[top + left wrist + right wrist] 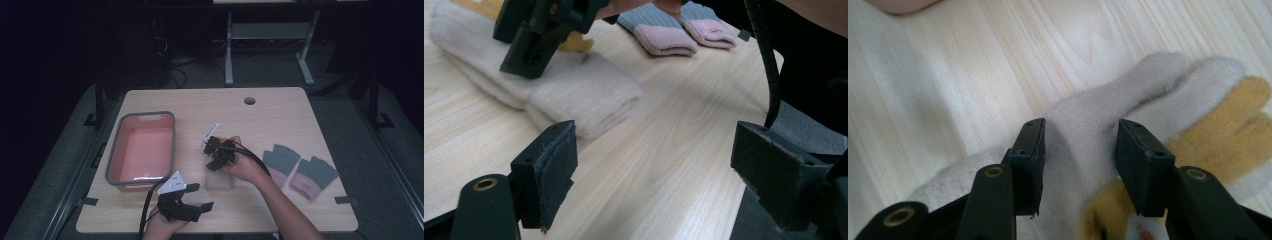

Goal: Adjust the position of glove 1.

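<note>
the right gripper [1080,165] hangs over a cream glove [1088,125] with yellow fingers lying mid-table, jaws parted astride the fabric, pads not pressing; the left gripper [197,197] waits wide open and empty at the near edge. the sorting looks barely begun: the pink bin [116,150] to the left holds nothing, and a grey-and-pink pair of gloves [300,170] lies untouched to the right. the pale wooden table [280,110] stands in a dim room, a second desk frame [270,40] beyond.

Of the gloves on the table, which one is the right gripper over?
The cream glove with yellow patches, lying mid-table under the right gripper; the two grey-and-pink gloves lie apart, near the table's right edge.
</note>
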Motion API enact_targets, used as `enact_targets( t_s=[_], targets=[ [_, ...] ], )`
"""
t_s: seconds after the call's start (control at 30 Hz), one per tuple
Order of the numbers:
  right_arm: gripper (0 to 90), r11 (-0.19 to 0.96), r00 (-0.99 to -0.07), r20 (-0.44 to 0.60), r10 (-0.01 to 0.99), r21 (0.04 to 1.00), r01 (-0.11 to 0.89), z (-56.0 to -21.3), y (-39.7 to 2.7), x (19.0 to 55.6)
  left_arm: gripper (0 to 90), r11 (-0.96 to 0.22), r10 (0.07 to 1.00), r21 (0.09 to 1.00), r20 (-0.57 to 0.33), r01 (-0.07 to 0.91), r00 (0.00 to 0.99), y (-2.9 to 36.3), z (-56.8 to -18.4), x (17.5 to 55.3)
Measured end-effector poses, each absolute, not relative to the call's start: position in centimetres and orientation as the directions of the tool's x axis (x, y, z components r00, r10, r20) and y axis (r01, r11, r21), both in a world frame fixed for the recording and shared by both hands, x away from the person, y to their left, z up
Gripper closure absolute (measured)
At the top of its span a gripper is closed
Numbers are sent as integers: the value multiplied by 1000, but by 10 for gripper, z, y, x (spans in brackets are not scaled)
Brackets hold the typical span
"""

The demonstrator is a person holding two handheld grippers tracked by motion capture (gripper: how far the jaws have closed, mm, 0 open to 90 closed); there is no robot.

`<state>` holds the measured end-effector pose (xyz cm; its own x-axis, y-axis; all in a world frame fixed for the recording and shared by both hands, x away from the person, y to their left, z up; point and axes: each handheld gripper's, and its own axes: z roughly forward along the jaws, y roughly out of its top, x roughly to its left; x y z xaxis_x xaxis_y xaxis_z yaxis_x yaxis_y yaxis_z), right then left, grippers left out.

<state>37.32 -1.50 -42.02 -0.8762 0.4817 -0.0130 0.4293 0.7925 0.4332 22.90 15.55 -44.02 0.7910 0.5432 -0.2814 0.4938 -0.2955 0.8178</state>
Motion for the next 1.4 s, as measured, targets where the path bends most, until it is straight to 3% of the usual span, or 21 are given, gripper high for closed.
enact_targets(
  t_s=[0.3, 0.47, 0.83, 1.17, 1.4],
  targets=[
    [514, 778, -865, -2, 501, 438, 450, -420, -33, 371, 186, -308, 536, 814, -280, 493, 796, 148, -440, 230],
    [454, 696, -834, 115, 540, 497, 519, -411, -48, 370, 189, -315, 540, 804, -284, 503, 792, 143, -439, 234],
    [359, 551, -746, 231, 625, 546, 631, -399, -88, 360, 199, -294, 572, 761, -345, 578, 744, 136, -439, 259],
    [351, 453, -668, 289, 685, 550, 702, -406, -116, 351, 226, -323, 611, 728, -327, 605, 721, 121, -434, 280],
    [337, 415, -635, 321, 703, 539, 733, -414, -124, 346, 236, -281, 641, 668, -403, 689, 653, 117, -439, 295]
  ],
)
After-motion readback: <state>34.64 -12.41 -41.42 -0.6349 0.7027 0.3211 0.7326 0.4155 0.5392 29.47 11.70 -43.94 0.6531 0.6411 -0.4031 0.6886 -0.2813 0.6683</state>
